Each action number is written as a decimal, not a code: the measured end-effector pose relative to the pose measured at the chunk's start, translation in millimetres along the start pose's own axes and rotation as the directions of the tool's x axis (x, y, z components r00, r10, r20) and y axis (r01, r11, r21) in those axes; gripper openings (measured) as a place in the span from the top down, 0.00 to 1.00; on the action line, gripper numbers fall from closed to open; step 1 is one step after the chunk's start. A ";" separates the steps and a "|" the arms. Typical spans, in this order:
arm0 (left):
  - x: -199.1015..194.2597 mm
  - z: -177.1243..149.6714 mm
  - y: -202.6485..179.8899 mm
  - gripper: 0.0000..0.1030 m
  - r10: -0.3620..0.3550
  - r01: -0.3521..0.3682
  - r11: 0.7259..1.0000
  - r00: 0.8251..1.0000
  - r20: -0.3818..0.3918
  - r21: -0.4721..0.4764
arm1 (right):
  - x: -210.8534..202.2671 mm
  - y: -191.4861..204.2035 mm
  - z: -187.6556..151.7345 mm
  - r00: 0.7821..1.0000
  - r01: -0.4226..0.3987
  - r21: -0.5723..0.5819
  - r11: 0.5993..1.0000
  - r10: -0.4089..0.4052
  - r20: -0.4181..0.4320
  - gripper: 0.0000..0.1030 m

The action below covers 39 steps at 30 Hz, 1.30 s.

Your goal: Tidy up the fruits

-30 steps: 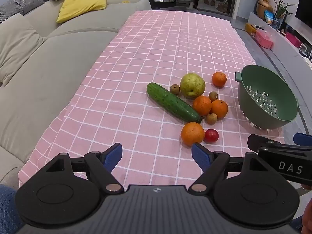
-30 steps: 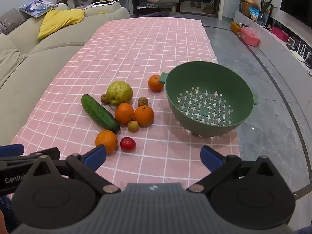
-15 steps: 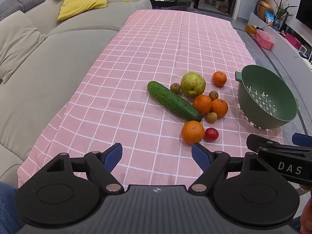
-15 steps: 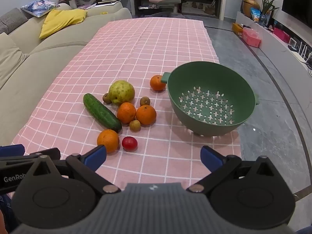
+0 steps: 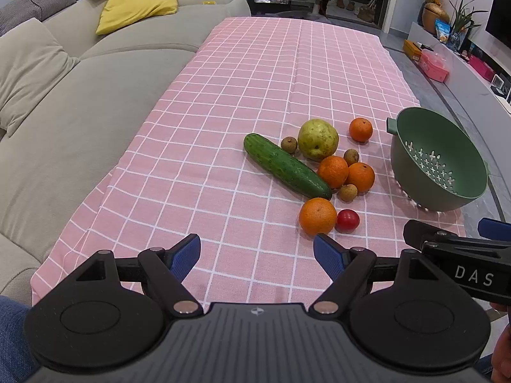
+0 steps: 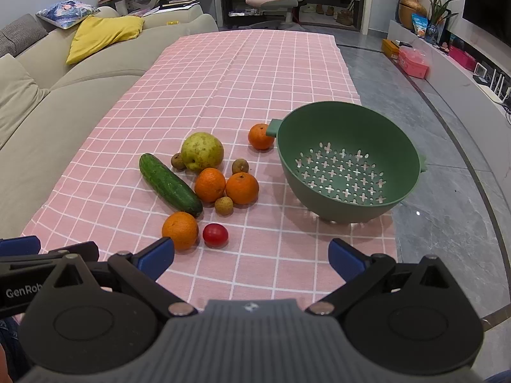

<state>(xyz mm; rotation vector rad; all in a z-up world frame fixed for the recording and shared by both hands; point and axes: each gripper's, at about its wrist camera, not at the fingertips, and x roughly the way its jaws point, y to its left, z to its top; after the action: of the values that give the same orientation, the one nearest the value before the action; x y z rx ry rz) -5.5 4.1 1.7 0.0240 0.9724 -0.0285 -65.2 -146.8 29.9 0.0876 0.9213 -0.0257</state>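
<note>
A cucumber (image 5: 286, 166), a green pear (image 5: 318, 139), several oranges including the nearest one (image 5: 317, 216), a red tomato (image 5: 347, 221) and small brown longans lie grouped on the pink checked cloth (image 5: 223, 127). An empty green colander (image 5: 437, 166) stands to their right. My left gripper (image 5: 257, 252) is open and empty, near the table's front edge. My right gripper (image 6: 250, 255) is open and empty, just short of the nearest orange (image 6: 179, 230) and tomato (image 6: 215, 234). The colander (image 6: 346, 172) is ahead right of it.
A beige sofa (image 5: 64, 111) with a yellow cushion runs along the table's left side. Grey floor (image 6: 447, 191) lies right of the table, with a low shelf of boxes beyond. An office chair (image 6: 271, 0) stands at the far end.
Both grippers have risen slightly and stayed open; the fruits sit a little lower in both views. Nothing on the table has moved.
</note>
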 end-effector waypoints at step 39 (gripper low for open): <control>9.1 -3.6 1.9 0.11 -0.008 0.007 1.000 1.000 -0.022 -0.019 | 4.2 3.3 -1.7 1.000 0.007 -0.010 1.000 -0.008 -0.020 0.04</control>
<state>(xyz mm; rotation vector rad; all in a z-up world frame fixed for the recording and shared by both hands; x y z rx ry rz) -3.3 6.0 -7.8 0.0034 0.9947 -0.0259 -63.8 -143.3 25.8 0.0757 0.9413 -0.0275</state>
